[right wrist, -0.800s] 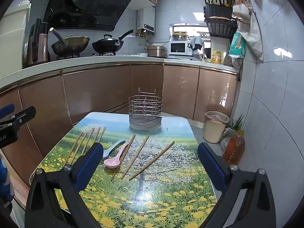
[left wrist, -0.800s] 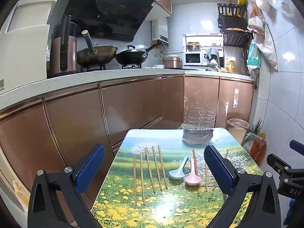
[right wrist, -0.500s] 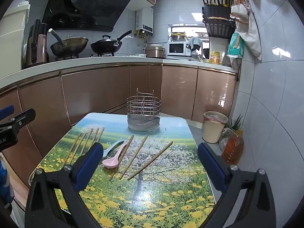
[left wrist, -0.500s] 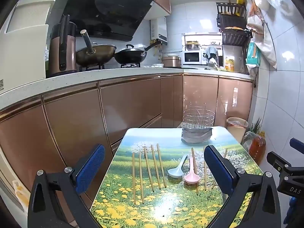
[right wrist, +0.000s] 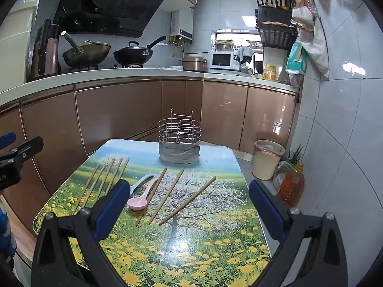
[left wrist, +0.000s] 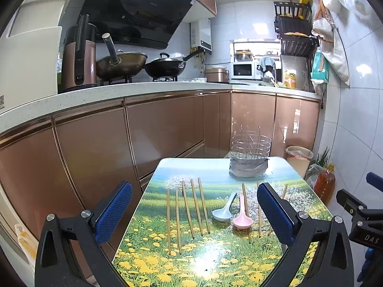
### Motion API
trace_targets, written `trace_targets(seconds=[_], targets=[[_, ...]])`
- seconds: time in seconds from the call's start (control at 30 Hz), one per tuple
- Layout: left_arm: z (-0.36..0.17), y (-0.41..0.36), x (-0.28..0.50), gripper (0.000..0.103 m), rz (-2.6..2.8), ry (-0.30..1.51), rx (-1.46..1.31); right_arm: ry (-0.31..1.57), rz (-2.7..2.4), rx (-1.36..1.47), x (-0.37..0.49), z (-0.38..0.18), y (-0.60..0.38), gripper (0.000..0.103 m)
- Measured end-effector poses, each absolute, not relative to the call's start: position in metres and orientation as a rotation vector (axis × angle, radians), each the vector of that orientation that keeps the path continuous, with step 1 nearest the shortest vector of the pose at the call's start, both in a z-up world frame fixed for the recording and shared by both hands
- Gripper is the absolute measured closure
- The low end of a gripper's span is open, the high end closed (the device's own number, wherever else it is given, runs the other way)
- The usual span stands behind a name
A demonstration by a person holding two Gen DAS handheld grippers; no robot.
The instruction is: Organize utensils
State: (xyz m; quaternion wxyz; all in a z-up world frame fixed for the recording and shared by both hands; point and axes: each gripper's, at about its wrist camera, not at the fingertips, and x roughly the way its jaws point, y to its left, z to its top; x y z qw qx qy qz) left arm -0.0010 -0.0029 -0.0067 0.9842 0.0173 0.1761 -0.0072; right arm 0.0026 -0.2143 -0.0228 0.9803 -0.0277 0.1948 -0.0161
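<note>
Claws, left claw [left wrist: 195, 214] and right claw [right wrist: 189, 211], gape empty above chopsticks [left wrist: 191, 209] and spoons [right wrist: 141, 197].

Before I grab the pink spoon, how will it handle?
The pink spoon looks like thin plastic, so probably light and stiff. Its smooth handle may slip between the pads, and on the glossy table it will likely skid if nudged.

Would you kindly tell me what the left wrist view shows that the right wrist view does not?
Only the left wrist view shows the open left gripper and the whole pale blue plastic spoon. Only the right wrist view shows the open right gripper and three loose wooden chopsticks unobstructed. Both show the flower-printed table, the round wire utensil basket, the pink plastic spoon and five side-by-side wooden chopsticks.
</note>
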Motion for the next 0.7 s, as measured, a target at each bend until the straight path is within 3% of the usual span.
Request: trace_targets(seconds=[0.7], targets=[[-0.022, -0.008, 0.013, 0.000, -0.019, 0.389, 0.012, 0.415, -0.075, -0.087, 0.004, -0.029, -0.208, 0.002]])
